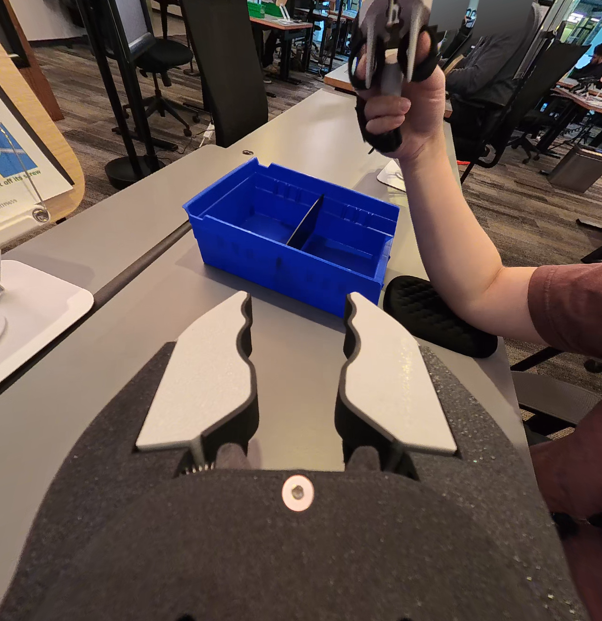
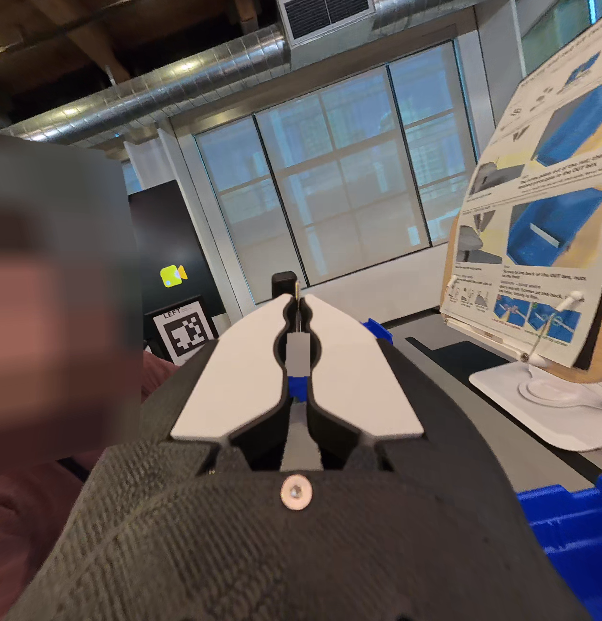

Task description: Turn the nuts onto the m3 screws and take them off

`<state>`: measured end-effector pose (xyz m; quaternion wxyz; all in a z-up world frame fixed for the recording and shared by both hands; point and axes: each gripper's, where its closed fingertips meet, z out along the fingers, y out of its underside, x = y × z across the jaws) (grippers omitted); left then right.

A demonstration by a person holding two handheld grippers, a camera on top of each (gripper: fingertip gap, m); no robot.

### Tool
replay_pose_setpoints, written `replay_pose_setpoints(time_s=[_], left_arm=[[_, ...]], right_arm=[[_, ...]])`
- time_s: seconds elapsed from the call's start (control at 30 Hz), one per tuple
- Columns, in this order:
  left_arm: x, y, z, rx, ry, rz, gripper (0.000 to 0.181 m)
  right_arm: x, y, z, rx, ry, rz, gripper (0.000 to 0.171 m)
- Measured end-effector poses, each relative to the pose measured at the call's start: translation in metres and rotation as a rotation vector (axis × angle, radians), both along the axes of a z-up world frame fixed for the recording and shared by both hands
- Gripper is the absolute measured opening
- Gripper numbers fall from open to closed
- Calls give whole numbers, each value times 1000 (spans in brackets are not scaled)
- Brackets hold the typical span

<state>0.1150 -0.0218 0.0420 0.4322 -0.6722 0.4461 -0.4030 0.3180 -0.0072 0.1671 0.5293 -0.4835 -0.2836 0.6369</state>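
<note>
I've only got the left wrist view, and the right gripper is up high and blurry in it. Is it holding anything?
Observer: Yes. The right gripper is shut on a thin metal pin, probably a screw, which pokes out past its tips.
Operator: Is there a nut on it?
Observer: I cannot tell. Only a slim sliver of metal shows between the fingers.
Operator: Which way is it pointing?
Observer: Upward, toward the windows, with the instruction board off to its right.
</note>
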Motion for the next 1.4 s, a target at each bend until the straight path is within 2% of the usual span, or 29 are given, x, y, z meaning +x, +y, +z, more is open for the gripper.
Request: replay_pose_setpoints(time_s=[0.07,0.1,0.2,0.23,0.27,0.33,0.43,0.57,0.67,0.73,0.77,0.87,0.93,1.03,1.13,1.2,1.3,1.4], left_arm=[[0,0,0,1,2,1,52],[0,0,-1,1,6,1,52],[-1,2,-2,2,17,8,52],[-1,2,-3,2,18,9,52],[-1,2,-3,1,20,9,52],[0,3,-4,1,26,11,52],[0,4,-7,1,40,14,52],[-1,5,-8,1,47,17,52],[-2,7,-8,-3,46,21,52],[-3,8,-9,-8,47,23,53],[-3,9,-9,-9,47,24,53],[-5,12,-10,-8,47,36,53],[-8,14,-10,-7,37,48,53],[-14,24,-8,27,34,91,51],[-23,35,-3,109,32,154,48],[-30,42,3,188,39,211,47],[-39,46,10,237,57,273,48],[-43,34,18,121,16,265,54]], right_arm=[[-3,13,-16,-31,-96,-66,2],[-4,28,-36,-74,-197,-143,2],[29,99,-139,-275,-726,-551,3],[47,113,-174,-332,-918,-660,3],[58,120,-201,-374,-1074,-701,4],[64,123,-238,-450,-1259,-683,4],[68,124,-276,-544,-1441,-641,4],[67,125,-297,-585,-1552,-586,5],[60,128,-300,-588,-1533,-548,7],[59,128,-300,-595,-1525,-538,25],[60,128,-297,-589,-1517,-544,28],[62,132,-268,-514,-1427,-614,29],[65,135,-230,-401,-1337,-723,29],[62,129,-147,-120,-1132,-933,31],[51,95,-63,150,-889,-1074,37],[44,66,-28,237,-759,-1102,46],[53,46,-18,195,-722,-1153,50],[77,43,-50,39,-861,-1153,51]])
